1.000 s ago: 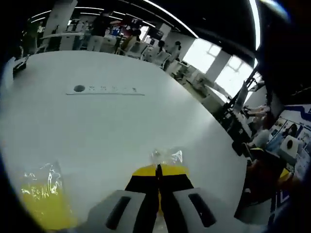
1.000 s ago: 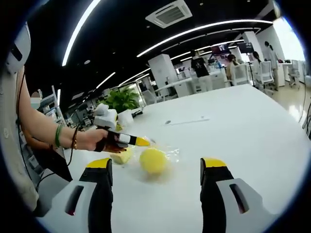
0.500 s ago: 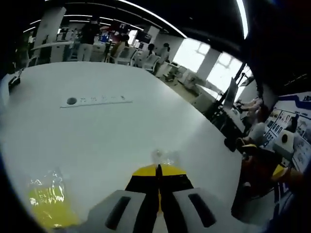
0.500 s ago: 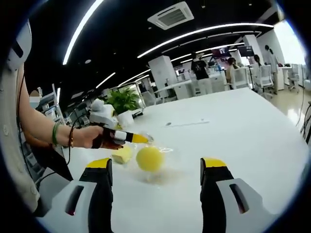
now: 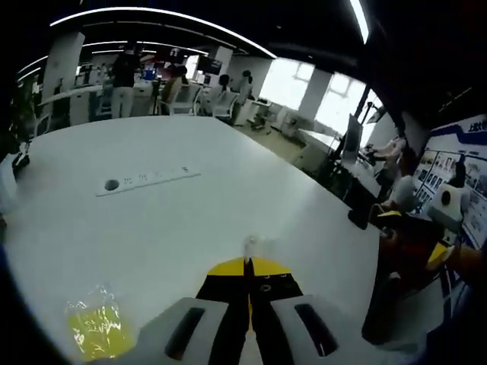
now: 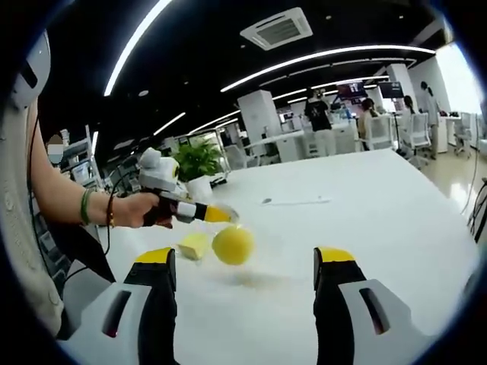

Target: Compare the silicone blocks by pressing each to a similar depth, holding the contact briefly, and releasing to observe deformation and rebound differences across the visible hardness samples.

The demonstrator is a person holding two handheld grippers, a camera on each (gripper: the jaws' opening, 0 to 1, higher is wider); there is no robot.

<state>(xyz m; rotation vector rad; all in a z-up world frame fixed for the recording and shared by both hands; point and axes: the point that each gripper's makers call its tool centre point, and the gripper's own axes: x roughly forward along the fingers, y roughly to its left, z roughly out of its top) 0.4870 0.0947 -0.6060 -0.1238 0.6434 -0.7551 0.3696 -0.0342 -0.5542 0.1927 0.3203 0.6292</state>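
My left gripper [image 5: 247,264] is shut, its yellow-tipped jaws pinching a scrap of clear plastic bag [image 5: 249,244]. In the right gripper view that left gripper [image 6: 224,216], held by a hand, hangs a round yellow silicone block [image 6: 232,245] in its clear bag just above the white table [image 6: 380,220]. A second, flatter yellow block [image 6: 194,245] lies on the table beside it, also seen bagged as the yellow block [image 5: 95,331] at lower left. My right gripper [image 6: 245,257] stands open, near the round block with nothing between its jaws.
A socket strip [image 5: 148,180] is set into the table's middle. A potted plant [image 6: 196,161] stands at the table's far edge. Dark chairs and a seated person [image 5: 399,194] line the table's right side. Desks and people fill the background.
The left gripper has risen with the bag, so the round block now hangs off the table. The right gripper has stayed open and still.
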